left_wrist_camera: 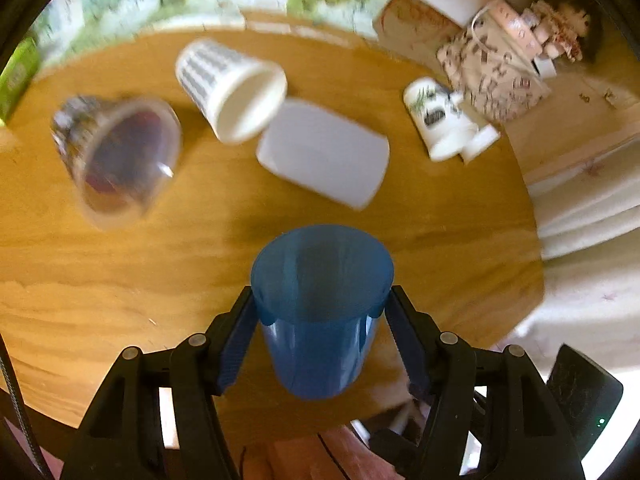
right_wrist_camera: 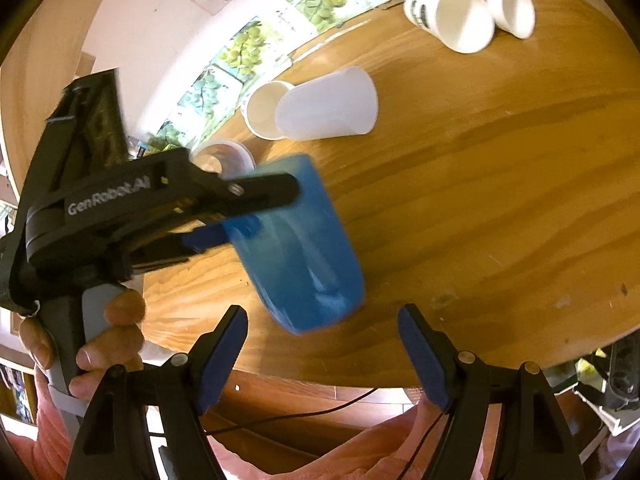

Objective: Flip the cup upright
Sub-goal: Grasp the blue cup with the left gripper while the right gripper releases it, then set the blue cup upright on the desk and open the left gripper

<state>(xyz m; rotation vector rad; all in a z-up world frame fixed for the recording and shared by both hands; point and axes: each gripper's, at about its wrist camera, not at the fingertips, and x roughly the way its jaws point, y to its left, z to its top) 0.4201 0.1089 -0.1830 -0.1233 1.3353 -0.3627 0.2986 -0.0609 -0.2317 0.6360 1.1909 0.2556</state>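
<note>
A translucent blue cup (left_wrist_camera: 320, 304) is held between the fingers of my left gripper (left_wrist_camera: 320, 300), which is shut on it near its rim, above the wooden table (left_wrist_camera: 120, 280). In the right wrist view the blue cup (right_wrist_camera: 300, 248) hangs tilted, rim toward the left gripper (right_wrist_camera: 224, 208), base low near the table's front edge. My right gripper (right_wrist_camera: 322, 340) is open and empty, just below and in front of the cup.
Several other cups lie on their sides: a clear plastic cup (left_wrist_camera: 120, 152), a striped white paper cup (left_wrist_camera: 228, 88), a frosted white cup (left_wrist_camera: 324, 152) and printed paper cups (left_wrist_camera: 440, 120) at the far right. A patterned bag (left_wrist_camera: 492, 64) stands beyond the table edge.
</note>
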